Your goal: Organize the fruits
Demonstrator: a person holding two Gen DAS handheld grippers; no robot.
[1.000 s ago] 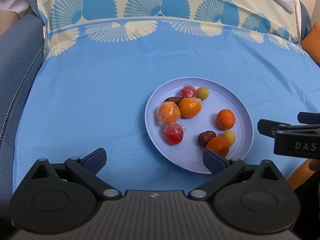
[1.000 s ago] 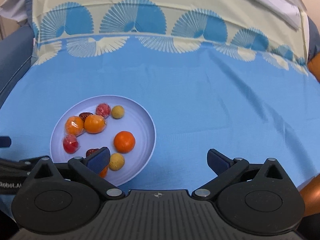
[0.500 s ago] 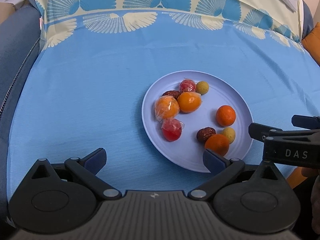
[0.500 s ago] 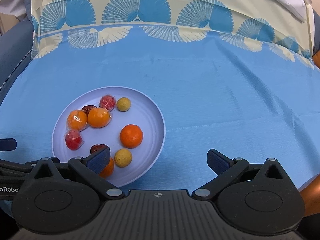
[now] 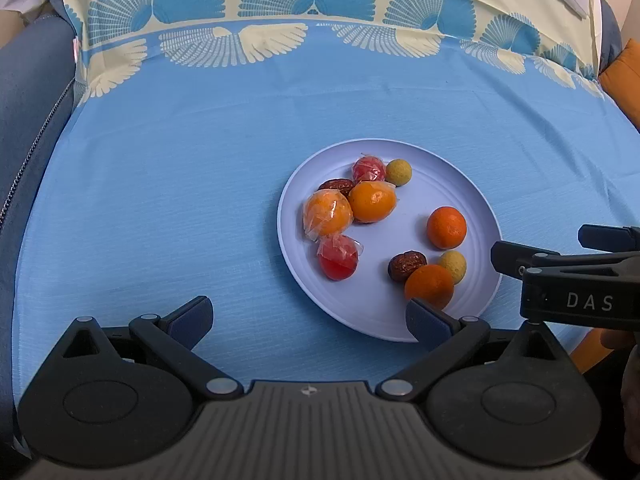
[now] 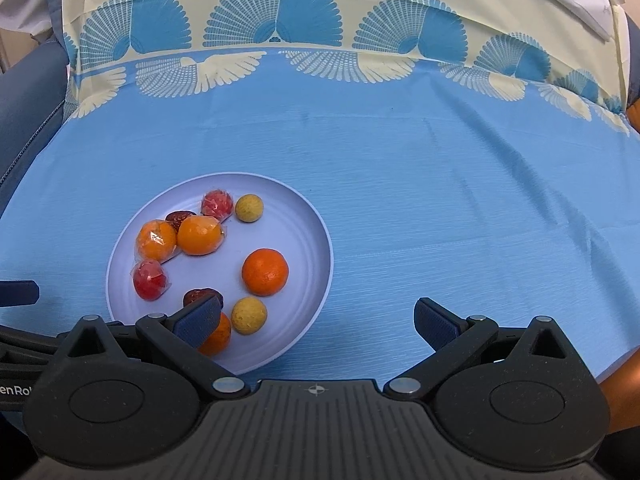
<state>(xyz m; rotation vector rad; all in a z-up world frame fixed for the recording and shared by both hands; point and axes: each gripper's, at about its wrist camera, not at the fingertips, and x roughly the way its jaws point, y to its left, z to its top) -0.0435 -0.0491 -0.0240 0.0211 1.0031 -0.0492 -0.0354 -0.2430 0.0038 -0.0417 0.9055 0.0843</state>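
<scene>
- Tablecloth, blue, spread flat under everything.
- Plate, pale, rigid, resting on cloth; all fruits on it.
- Left gripper and right gripper: both spread wide, holding nothing, hovering at plate's near edge.
- Bare orange: firm, light, probably prone to rolling; best pinched across its widest part.
- Wrapped red fruit: film likely slippery; gentle squeeze.
- Dark date: small, wrinkled, easy to pinch.
</scene>
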